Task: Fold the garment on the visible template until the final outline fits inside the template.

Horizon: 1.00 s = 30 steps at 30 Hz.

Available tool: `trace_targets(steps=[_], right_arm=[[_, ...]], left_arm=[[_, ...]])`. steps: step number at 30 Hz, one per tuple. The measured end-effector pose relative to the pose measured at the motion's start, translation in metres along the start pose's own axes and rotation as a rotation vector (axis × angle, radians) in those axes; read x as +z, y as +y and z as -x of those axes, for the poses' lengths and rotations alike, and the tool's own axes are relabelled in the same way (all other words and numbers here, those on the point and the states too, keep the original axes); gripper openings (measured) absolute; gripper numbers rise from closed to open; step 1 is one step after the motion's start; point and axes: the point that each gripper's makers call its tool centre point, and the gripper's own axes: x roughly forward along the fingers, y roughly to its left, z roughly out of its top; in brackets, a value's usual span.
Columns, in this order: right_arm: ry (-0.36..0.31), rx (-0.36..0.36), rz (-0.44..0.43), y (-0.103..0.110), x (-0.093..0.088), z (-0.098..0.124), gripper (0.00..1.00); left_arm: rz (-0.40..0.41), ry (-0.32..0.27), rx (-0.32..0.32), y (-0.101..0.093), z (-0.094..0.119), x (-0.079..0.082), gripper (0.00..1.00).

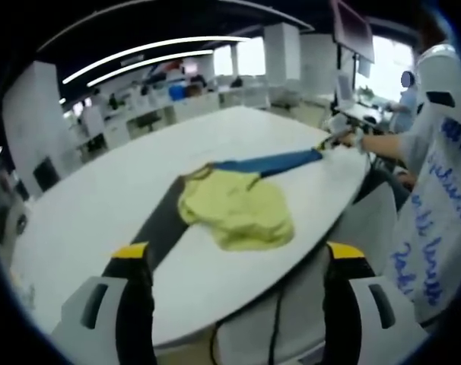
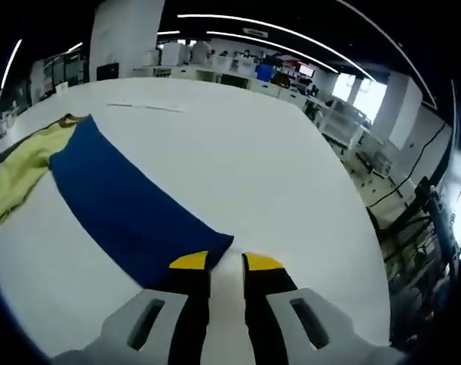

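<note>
Left gripper (image 1: 238, 255) hangs spread wide short of the garment (image 1: 234, 207) — right gripper (image 2: 226, 262), jaws nearly together, pinches its blue sleeve's (image 2: 131, 209) end.

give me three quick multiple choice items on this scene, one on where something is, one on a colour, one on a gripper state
1. Where does the right gripper sit relative to the blue sleeve?
A. at the sleeve's end
B. over the yellow body
C. off the table

2. What colour is the bunched middle part of the garment?
A. red
B. pale yellow
C. white

3. How do the left gripper's jaws stand?
A. shut on the garment
B. wide apart, holding nothing
C. shut on a cable

Answers:
1. A, the right gripper view shows its yellow tips at the near end of the blue sleeve on the white table.
2. B, the left gripper view shows a pale yellow heap between a dark sleeve and the blue one.
3. B, the two tips stand far apart with the table edge between them.
</note>
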Motion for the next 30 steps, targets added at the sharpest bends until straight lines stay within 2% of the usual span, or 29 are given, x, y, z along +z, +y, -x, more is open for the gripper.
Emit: trace_targets(steps=[2,5,20,26,30], right_arm=[[0.018,0.017,0.019,0.007,-0.003,-0.003,0.17],[0.031,0.026,0.038,0.012,-0.006,-0.002,0.26],[-0.002,0.029,0.005,0.007,-0.018,0.009,0.32],[0.019,0.021,0.002,0.006,-0.016,0.011,0.41],[0.004,0.031,0.013,0.01,-0.013,0.012,0.41]], left_arm=[[0.002,0.001,0.001,0.0,0.001,-0.001,0.89],[0.007,0.0,0.008,0.001,0.001,-0.003,0.88],[0.014,-0.001,-0.007,-0.001,-0.001,-0.006,0.87],[0.013,-0.013,-0.009,0.0,-0.001,-0.005,0.87],[0.011,-0.018,-0.018,-0.001,-0.002,-0.004,0.87]])
